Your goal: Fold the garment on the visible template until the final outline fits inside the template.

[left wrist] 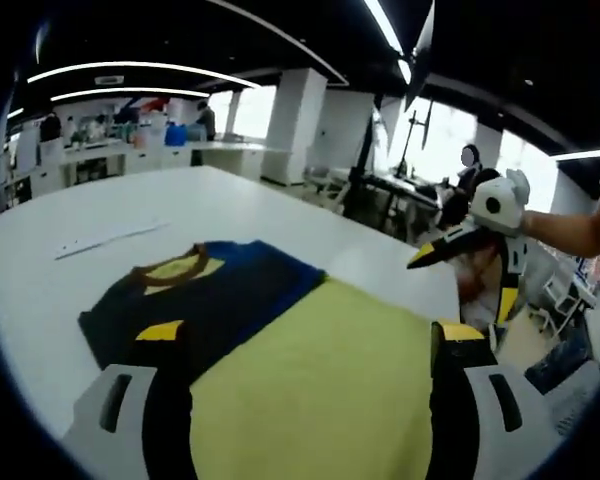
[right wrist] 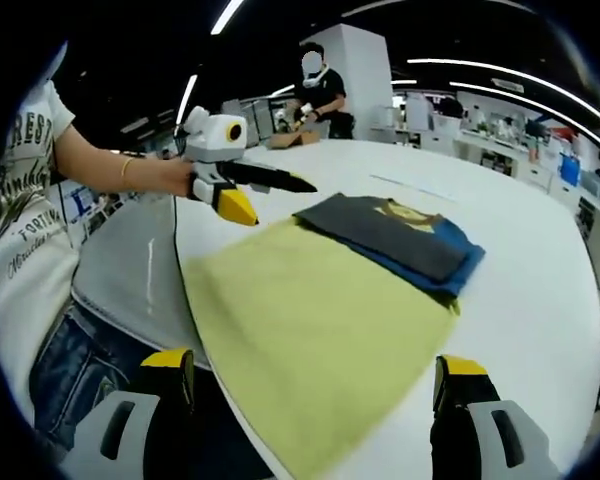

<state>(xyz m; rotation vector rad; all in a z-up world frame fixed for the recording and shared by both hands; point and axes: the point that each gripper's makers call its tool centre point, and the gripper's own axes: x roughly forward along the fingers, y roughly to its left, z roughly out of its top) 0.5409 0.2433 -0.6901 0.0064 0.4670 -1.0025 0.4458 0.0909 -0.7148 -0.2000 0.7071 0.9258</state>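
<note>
1. I see the garment [right wrist: 395,238], a dark shirt with blue sleeves and a yellow-trimmed collar, lying folded into a compact rectangle. It rests on the far end of the template [right wrist: 310,340] and overhangs that edge onto the bare surface [right wrist: 540,300].
2. The template is a yellow-green sheet lying flat on the white surface; its near corner reaches the surface's edge.
3. In the left gripper view the garment [left wrist: 205,300] lies just beyond the template [left wrist: 310,390], collar pointing away from the camera.
4. The left gripper [left wrist: 295,350] has its jaws spread wide, yellow tips on either side of the template, gripping nothing. In the right gripper view it [right wrist: 280,195] hovers above the template's far-left corner, held in a person's hand.
5. The right gripper [right wrist: 315,375] is likewise wide apart and empty. In the left gripper view it [left wrist: 435,255] is raised off the surface's right edge.
6. A thin white strip [left wrist: 110,238] lies on the surface well beyond the garment.
</note>
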